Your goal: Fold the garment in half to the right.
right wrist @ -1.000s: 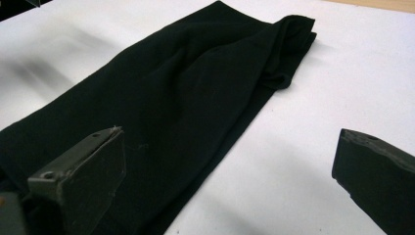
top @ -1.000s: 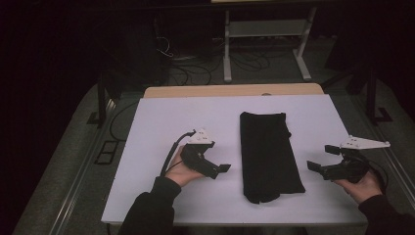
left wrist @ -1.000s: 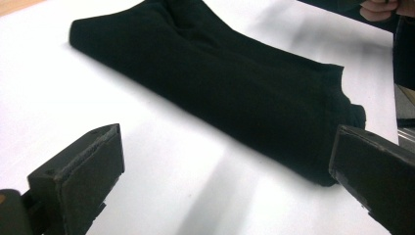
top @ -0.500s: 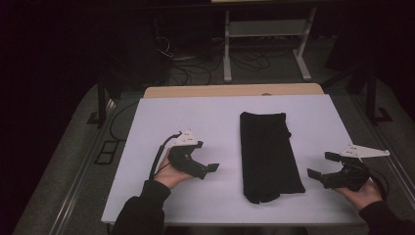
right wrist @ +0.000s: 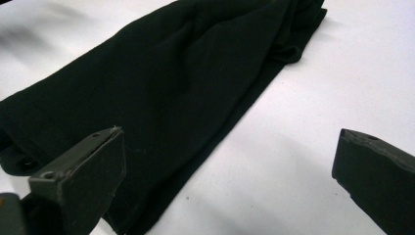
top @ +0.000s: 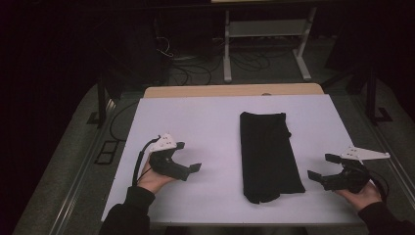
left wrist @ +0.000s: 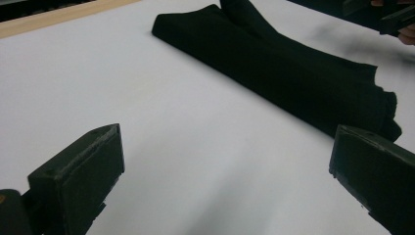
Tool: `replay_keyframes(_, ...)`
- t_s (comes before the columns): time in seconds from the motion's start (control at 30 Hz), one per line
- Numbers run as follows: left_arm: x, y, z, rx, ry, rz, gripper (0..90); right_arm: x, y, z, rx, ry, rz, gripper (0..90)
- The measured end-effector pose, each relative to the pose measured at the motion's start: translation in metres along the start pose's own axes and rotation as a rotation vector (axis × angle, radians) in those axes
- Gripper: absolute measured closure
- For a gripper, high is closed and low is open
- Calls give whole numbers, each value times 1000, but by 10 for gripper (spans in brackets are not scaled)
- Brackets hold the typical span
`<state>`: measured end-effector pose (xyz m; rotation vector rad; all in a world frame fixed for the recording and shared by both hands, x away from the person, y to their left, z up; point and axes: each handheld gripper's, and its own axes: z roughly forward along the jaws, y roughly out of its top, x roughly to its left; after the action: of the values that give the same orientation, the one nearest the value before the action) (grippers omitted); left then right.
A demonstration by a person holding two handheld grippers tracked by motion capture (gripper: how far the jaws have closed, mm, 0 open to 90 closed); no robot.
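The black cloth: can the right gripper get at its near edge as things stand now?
Probably yes. The right gripper is open, pointing at the black cloth, apart from it, with bare table between them. In the right gripper view the cloth lies just ahead of the jaws, unobstructed.

No readable text, label or number anywhere.

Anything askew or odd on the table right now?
Nothing much. The folded black cloth lies flat, slightly slanted, with a small lump at its far right edge. Left gripper and right gripper are open, apart from it.
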<state>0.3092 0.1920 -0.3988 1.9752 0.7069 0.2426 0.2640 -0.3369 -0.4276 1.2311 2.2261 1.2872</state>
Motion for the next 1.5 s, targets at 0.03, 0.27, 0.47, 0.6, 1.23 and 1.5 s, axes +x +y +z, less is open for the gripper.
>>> replay_keyframes(0.03,1,-1,-2,-2,5,-3,0,0,0,0,1,1,-1,0)
replay_keyframes(0.27,12,-13,-19,-20,45,-12,0,1,-2,4,16,11,-3,0)
replay_keyframes(0.47,19,-24,-31,-37,70,-40,0,1,-2,4,11,13,-2,0)
replay_keyframes(0.6,23,-31,-38,-47,84,-52,0,1,-2,5,16,15,-4,0)
replay_keyframes(1.23,40,-73,-74,-62,170,-111,0,0,-3,5,14,9,4,0)
replay_keyframes(1.5,42,-85,-84,-63,198,-138,0,0,-2,6,10,11,9,0)
